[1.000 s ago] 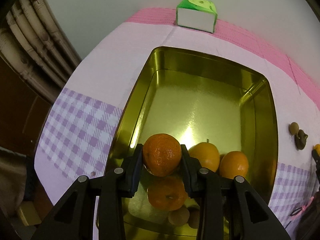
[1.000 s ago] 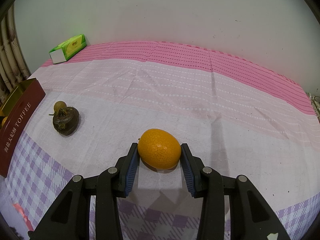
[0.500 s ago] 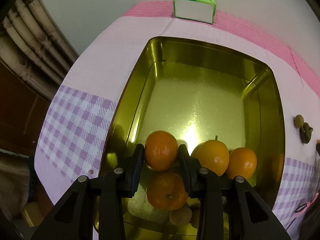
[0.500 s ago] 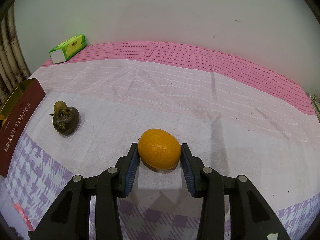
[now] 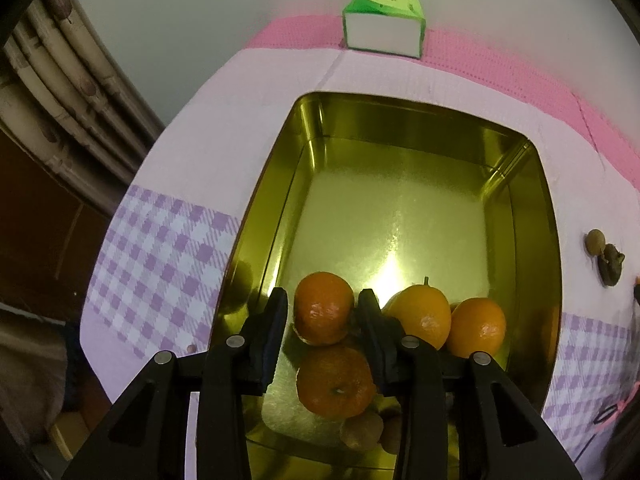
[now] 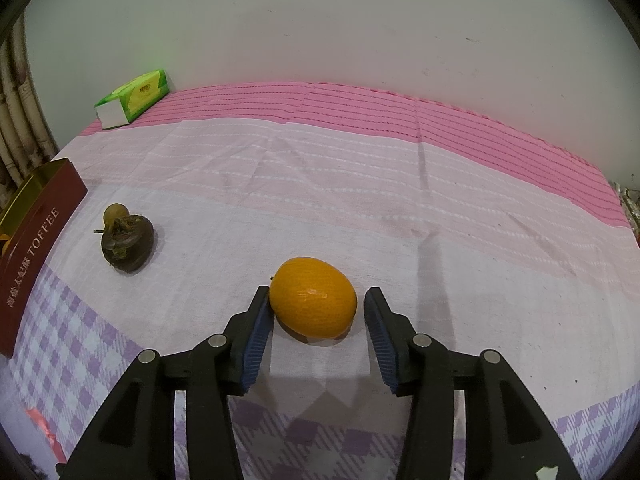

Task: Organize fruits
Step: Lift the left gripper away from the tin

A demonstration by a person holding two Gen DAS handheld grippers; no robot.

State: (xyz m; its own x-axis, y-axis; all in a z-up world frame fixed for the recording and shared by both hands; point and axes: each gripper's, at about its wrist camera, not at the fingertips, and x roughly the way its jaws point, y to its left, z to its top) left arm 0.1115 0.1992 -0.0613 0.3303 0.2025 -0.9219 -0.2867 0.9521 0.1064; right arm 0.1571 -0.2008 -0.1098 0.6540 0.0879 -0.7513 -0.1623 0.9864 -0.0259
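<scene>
In the left wrist view my left gripper (image 5: 323, 310) is inside the gold tin (image 5: 516, 148). Its jaws stand slightly apart around a tangerine (image 5: 324, 307), which rests among the other fruit; a small gap shows on the left side. Another tangerine (image 5: 335, 380), a yellow-orange fruit (image 5: 420, 314) and an orange (image 5: 476, 327) lie in the tin. In the right wrist view my right gripper (image 6: 316, 316) is open around a yellow-orange fruit (image 6: 313, 303) lying on the tablecloth; gaps show on both sides.
A dark brown fruit with a small round one (image 6: 127, 240) lies left of the right gripper, beside the tin's red TOFFEE side (image 6: 36, 248). A green tissue box (image 6: 132, 98) stands at the back by the wall. Small brown fruits (image 5: 362, 430) lie in the tin's near end.
The left gripper lowered the tangerine into the tin and its jaws opened slightly. The right gripper's jaws opened off the yellow-orange fruit, which stays on the cloth.
</scene>
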